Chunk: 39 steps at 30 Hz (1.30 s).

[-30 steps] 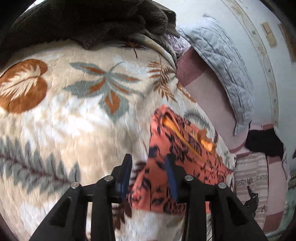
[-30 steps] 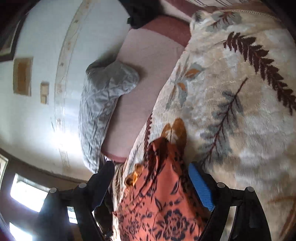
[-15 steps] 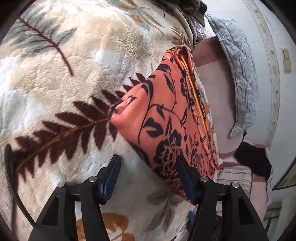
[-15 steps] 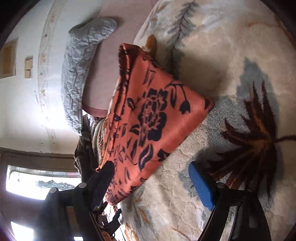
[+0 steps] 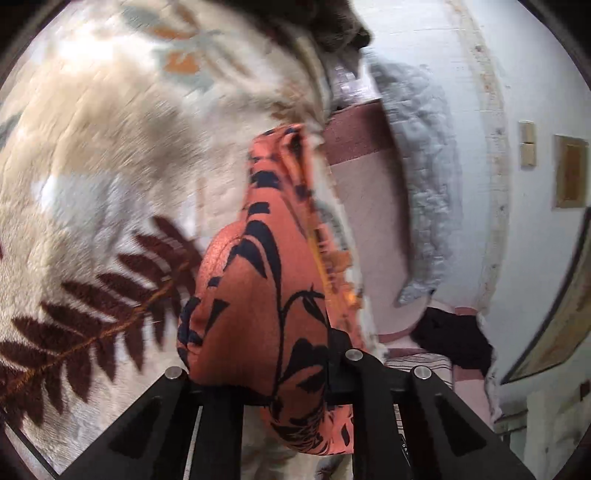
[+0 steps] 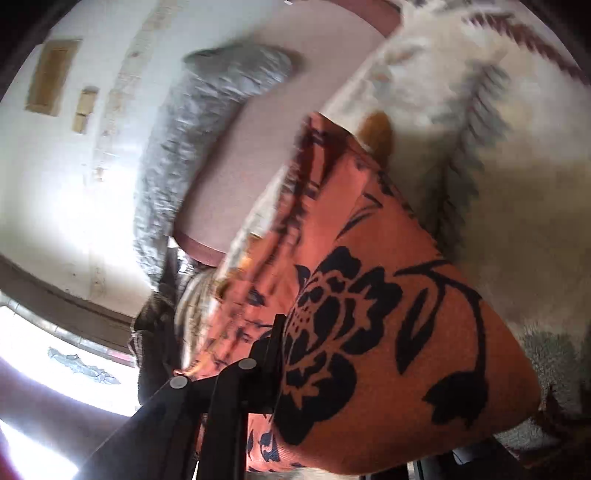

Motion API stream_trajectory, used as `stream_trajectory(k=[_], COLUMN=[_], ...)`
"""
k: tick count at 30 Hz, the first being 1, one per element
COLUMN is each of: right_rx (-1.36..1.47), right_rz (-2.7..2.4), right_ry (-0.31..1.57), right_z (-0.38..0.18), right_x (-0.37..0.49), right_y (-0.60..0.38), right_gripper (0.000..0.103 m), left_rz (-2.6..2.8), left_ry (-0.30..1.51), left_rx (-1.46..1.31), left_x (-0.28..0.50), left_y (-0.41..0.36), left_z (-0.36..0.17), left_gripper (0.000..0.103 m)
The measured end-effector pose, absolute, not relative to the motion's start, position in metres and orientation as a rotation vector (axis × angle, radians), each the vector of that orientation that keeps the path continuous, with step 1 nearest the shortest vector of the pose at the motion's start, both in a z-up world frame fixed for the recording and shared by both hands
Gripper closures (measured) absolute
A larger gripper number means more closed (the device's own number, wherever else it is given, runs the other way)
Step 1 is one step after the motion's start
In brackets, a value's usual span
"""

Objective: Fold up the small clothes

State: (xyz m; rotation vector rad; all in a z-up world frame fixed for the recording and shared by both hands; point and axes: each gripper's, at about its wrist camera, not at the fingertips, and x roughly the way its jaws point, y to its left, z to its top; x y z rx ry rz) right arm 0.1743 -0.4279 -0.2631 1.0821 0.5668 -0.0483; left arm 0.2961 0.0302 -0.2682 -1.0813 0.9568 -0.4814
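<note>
An orange garment with a dark floral print [image 5: 266,295] lies folded on a cream blanket with leaf patterns [image 5: 92,155]. My left gripper [image 5: 266,380] has its near corner between its fingers and is shut on it. The cloth bulges up between the jaws and hides the pads. In the right wrist view the same garment [image 6: 376,332] fills the lower frame. My right gripper [image 6: 332,369] is shut on its other near corner. Only the left finger [image 6: 273,347] shows; the cloth covers the right one.
A grey quilted pillow [image 5: 424,177] lies on a pink sheet [image 5: 369,206] beyond the blanket's edge. A dark fleece heap [image 5: 325,26] sits at the blanket's far end. Dark clothes [image 5: 450,339] lie at the right. A white wall [image 5: 517,74] stands behind.
Both grippers moved in onto the garment's near corners and closed on them; half a second ago both were open just short of it. The views are blurred by motion.
</note>
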Motion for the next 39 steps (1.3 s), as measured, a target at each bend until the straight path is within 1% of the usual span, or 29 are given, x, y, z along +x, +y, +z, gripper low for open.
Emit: stream_trajectory(k=[2,3,4,6,8,9,10,12,13,14,15,16,17,18,19,20,21,22,23,27,31,34,36,37,39], right_rx=[0.95,0.85,0.781,0.859,0.955,0.989,1.01,1.018,1.022,1.029,1.04,1.057,1.074,1.095,1.112,1.115,1.101,1.075,1.046,0.942,0.877,0.891,0.889,0.879,0.908], right_rz=[0.02,0.021,-0.005,-0.047,-0.102,-0.116,-0.125,-0.115,-0.102,-0.091,-0.088,-0.101,-0.117,-0.133,-0.135,-0.117,-0.104,-0.112,-0.117,-0.111,-0.093,-0.084,-0.089,-0.099,-0.125], right_ry=[0.404,0.356,0.348,0.46,0.596,0.631,0.653,0.631,0.619,0.619,0.633,0.659,0.692,0.726,0.732,0.716,0.708,0.709,0.686,0.559,0.542,0.646,0.731,0.763,0.84], right_z=[-0.212,-0.193,-0.187,-0.215,-0.253,-0.265,-0.272,-0.27,-0.267,-0.267,-0.27,-0.275,-0.282,-0.29,-0.298,-0.303,-0.305,-0.303,-0.296,-0.245,-0.222,-0.239,-0.255,-0.261,-0.274], right_x=[0.158,0.152,0.149,0.155,0.159,0.159,0.158,0.153,0.153,0.153,0.154,0.156,0.158,0.161,0.163,0.165,0.169,0.17,0.167,0.131,0.082,0.046,0.025,0.017,0.006], right_y=[-0.419,-0.413,-0.409,-0.419,-0.425,-0.424,-0.423,-0.423,-0.423,-0.424,-0.425,-0.427,-0.427,-0.428,-0.429,-0.428,-0.426,-0.424,-0.422,-0.414,-0.401,-0.387,-0.376,-0.372,-0.374], right_gripper=[0.087,0.088,0.088,0.088,0.089,0.089,0.089,0.089,0.089,0.088,0.085,0.084,0.079,0.071,0.07,0.07,0.073,0.077,0.087,0.09,0.09,0.09,0.09,0.09,0.09], left_rz=[-0.521,-0.511,-0.493,-0.413,-0.305,-0.28,-0.274,-0.299,-0.309,-0.301,-0.297,-0.294,-0.288,-0.289,-0.295,-0.293,-0.302,-0.315,-0.319,-0.365,-0.378,-0.332,-0.296,-0.267,-0.238], left_ry=[0.82,0.797,0.822,0.981,1.193,1.228,1.211,1.169,1.139,1.116,1.11,1.126,1.147,1.146,1.13,1.117,1.108,1.094,1.079,1.033,1.098,1.175,1.204,1.215,1.212], left_rx=[-0.986,-0.956,-0.954,-0.977,-0.99,-1.011,-1.017,-0.99,-0.987,-0.986,-0.991,-0.995,-1.003,-1.01,-1.001,-0.975,-0.941,-0.917,-0.902,-0.86,-0.789,-0.696,-0.638,-0.632,-0.696], left_x=[0.289,0.286,0.287,0.295,0.298,0.294,0.291,0.293,0.294,0.294,0.295,0.296,0.297,0.297,0.297,0.297,0.299,0.299,0.295,0.278,0.238,0.208,0.192,0.186,0.177], left_y=[0.032,0.032,0.034,0.035,0.031,0.031,0.032,0.031,0.032,0.033,0.032,0.03,0.028,0.027,0.028,0.027,0.025,0.024,0.025,0.03,0.046,0.06,0.072,0.08,0.103], left_z=[-0.228,-0.219,-0.221,-0.252,-0.292,-0.304,-0.304,-0.29,-0.284,-0.281,-0.281,-0.284,-0.289,-0.292,-0.291,-0.287,-0.282,-0.276,-0.269,-0.239,-0.225,-0.233,-0.239,-0.242,-0.243], left_gripper=[0.086,0.086,0.086,0.086,0.086,0.086,0.086,0.086,0.084,0.075,0.067,0.05,0.045,0.046,0.048,0.073,0.087,0.086,0.086,0.087,0.086,0.085,0.082,0.079,0.078])
